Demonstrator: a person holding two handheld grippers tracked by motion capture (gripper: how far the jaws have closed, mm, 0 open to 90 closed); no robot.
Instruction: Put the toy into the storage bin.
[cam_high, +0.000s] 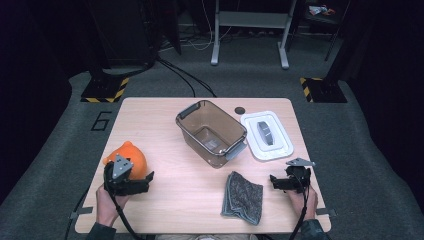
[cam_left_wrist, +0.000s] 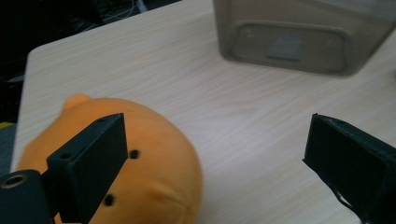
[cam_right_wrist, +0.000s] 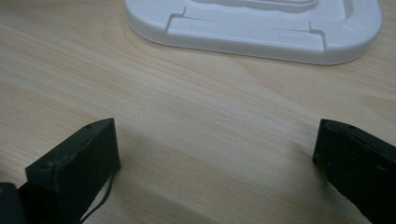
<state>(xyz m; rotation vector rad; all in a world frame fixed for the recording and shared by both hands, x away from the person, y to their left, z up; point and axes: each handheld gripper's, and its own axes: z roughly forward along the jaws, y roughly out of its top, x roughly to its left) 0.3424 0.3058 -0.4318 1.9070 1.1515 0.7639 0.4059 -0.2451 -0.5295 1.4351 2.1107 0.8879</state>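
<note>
Now | left gripper (cam_high: 142, 181) agape beside orange toy (cam_high: 127, 157) | right gripper (cam_high: 276, 181) agape, empty

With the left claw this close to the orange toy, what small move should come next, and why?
Probably shift the left claw sideways toward the orange toy, then shut. Its jaws stand wide open and the toy sits by one jaw only, not centred between them. The open container stands beyond.
</note>
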